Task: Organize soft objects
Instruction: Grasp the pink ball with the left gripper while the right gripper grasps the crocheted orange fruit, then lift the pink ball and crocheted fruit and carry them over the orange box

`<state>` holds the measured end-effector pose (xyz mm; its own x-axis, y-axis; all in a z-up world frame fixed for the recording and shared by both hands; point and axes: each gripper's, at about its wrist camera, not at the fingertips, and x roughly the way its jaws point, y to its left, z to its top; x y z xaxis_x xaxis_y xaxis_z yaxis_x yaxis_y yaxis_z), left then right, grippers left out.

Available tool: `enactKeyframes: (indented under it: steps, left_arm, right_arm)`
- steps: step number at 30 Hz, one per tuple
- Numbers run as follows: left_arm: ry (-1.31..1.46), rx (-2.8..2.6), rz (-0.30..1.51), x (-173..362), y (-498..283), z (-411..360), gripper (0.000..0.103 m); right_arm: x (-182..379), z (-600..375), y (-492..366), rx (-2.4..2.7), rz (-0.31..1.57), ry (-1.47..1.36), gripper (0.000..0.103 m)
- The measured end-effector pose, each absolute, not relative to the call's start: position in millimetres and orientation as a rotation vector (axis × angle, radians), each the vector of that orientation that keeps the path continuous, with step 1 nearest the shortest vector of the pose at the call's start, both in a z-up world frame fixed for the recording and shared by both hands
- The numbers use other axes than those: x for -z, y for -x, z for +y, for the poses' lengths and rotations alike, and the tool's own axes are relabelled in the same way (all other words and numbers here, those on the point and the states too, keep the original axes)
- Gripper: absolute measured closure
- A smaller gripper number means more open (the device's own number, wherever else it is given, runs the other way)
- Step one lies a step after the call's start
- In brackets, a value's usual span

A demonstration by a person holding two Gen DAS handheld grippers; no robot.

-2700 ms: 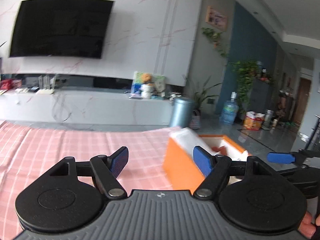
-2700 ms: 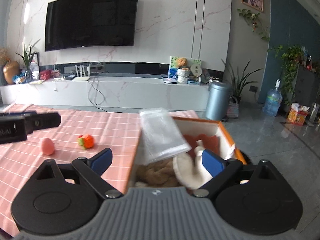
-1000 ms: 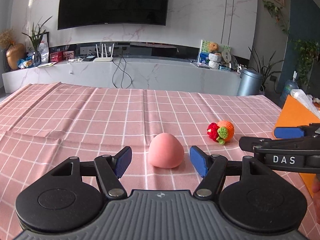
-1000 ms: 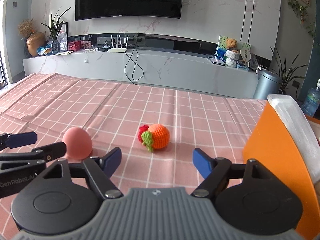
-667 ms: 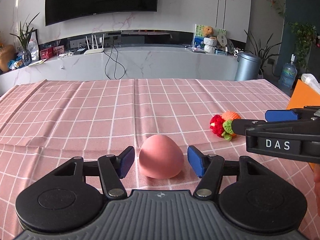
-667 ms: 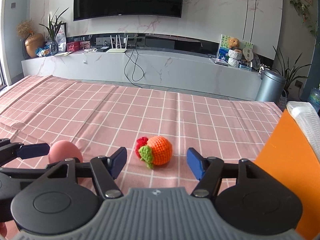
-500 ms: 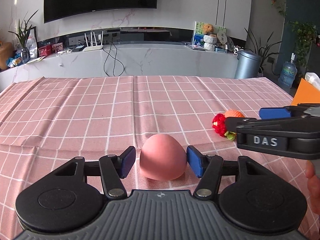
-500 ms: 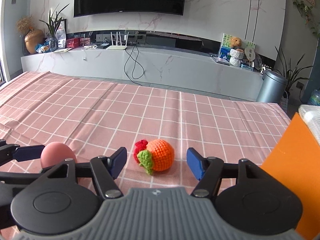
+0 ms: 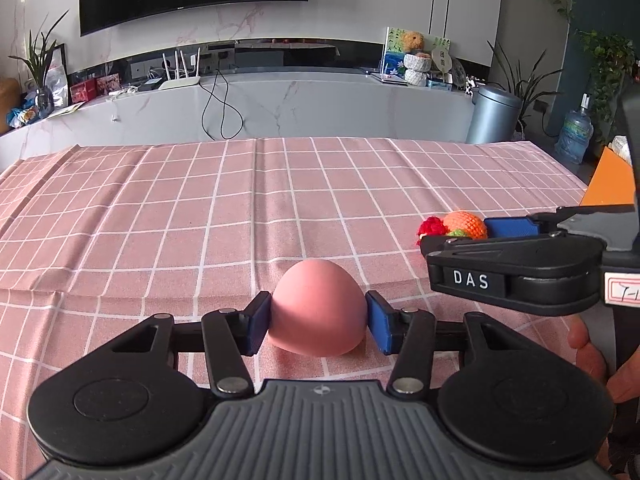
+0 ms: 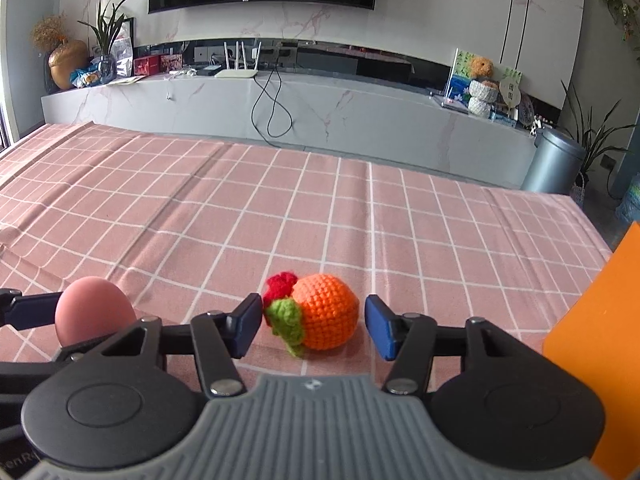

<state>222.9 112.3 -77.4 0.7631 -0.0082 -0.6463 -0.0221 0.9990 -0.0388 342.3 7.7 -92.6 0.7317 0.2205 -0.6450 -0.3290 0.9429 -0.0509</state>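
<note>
- Two soft toys are left on the pink checked tablecloth, beside the orange box; neither is put away yet.
- The smooth pink egg-shaped squishy toy is squeezed between both blue pads of the left gripper, whose jaws have just been closing.
- The orange crocheted ball with red and green bits is seen between the right gripper pads. Those jaws have just been closing too, but a gap is seen on the right, so nothing is held.

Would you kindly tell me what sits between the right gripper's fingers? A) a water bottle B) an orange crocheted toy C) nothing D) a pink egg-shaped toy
B: the orange crocheted toy lies on the cloth between the right gripper fingers, a gap showing beside the right pad.
</note>
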Motion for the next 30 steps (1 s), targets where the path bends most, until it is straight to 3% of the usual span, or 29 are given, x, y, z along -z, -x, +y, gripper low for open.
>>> enactKeyframes:
  steps: [11,30]
  left_arm:
    - [0.077,-0.017,0.693,65,-211,115,0.049]
    - [0.083,-0.006,0.592,15,-133,87,0.049]
  right_arm:
    - [72,-1,-316,-0.321,0.652,0.169,0.052]
    - [13,-66,-199,-0.308,0.574,0.147,0.052]
